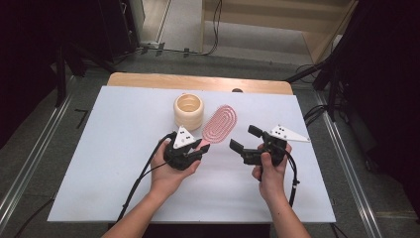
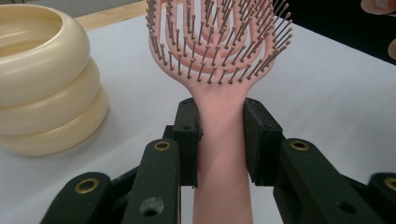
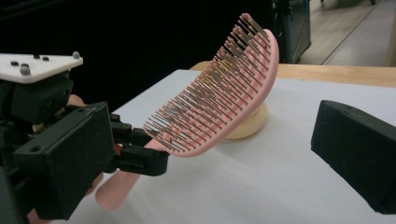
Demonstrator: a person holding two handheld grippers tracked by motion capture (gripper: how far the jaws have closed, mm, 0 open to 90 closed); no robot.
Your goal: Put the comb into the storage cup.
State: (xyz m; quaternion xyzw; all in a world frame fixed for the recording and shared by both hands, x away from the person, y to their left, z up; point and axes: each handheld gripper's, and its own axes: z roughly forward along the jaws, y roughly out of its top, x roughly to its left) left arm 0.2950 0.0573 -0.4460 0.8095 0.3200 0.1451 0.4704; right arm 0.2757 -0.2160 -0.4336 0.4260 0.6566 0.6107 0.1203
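Left gripper (image 1: 197, 151): clamped on the handle of the pink hairbrush (image 2: 219, 56), jaws pressing both sides of the neck just below the bristle head.
Hairbrush position: lifted off the white table (image 1: 114, 148), head tilted upward, bristles facing up, just beside the cream ribbed cup (image 1: 188, 111).
Right gripper (image 1: 245, 141): jaws spread wide, nothing between them, held near the brush head, pointing toward it.
Cream cup: upright, toward the far side of the table, behind the brush in the right gripper view.
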